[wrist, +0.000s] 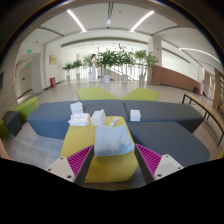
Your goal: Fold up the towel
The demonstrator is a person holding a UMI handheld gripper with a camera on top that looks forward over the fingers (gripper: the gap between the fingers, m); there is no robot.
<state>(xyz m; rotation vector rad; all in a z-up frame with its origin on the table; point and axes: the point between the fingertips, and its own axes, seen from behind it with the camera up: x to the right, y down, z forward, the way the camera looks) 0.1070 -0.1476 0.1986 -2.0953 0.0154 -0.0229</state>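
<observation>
A folded pale blue-white towel [113, 139] lies on a yellow strip [108, 168] of the table, between my fingers and a little ahead of the pads. My gripper [113, 160] is open, its pink pads [80, 159] wide apart, with a gap on each side of the towel. Neither finger touches the towel.
Three more white folded cloths or small items [79, 116] [98, 118] [135, 115] lie farther back on the grey and yellow table [170, 118]. Beyond it is a large hall with potted plants [112, 60] and a shiny floor. A green seat [24, 108] stands at the left.
</observation>
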